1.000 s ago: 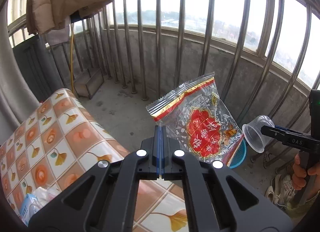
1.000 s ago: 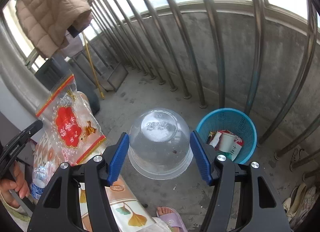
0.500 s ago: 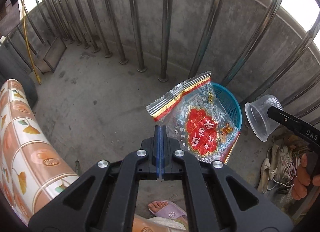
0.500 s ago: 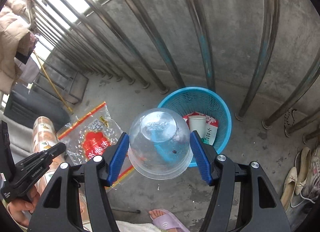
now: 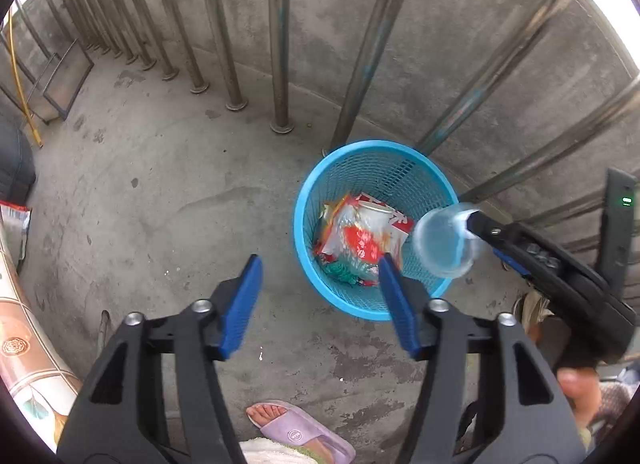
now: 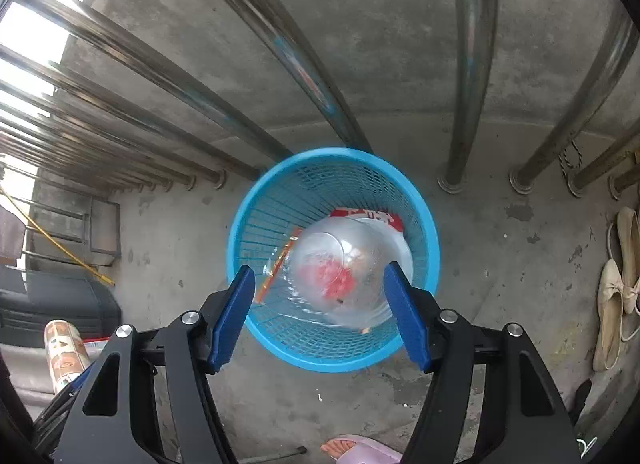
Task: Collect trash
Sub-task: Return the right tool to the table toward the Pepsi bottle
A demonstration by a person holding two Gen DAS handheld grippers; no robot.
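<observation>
A blue mesh trash basket [image 5: 360, 167] stands on the concrete floor by the railing; it also shows in the right wrist view [image 6: 424, 223]. The red and clear snack bag [image 5: 356, 240] lies inside it among other wrappers. My left gripper [image 5: 320, 296] is open and empty above the basket's left rim. My right gripper [image 6: 320, 308] is open over the basket. The clear plastic cup [image 6: 340, 264] is blurred just beyond its jaws, above the basket's mouth. In the left wrist view the cup [image 5: 444, 244] sits at the right gripper's tip.
Steel railing bars [image 5: 280, 31] and a low concrete wall stand right behind the basket. Beige shoes [image 6: 616, 284] lie at the right. A patterned table edge [image 5: 24, 344] is at the far left. A foot in a pink slipper [image 5: 300, 428] is below.
My left gripper opened and the snack bag dropped into the basket. My right gripper moved over the basket and widened; the cup now sits blurred past its jaws.
</observation>
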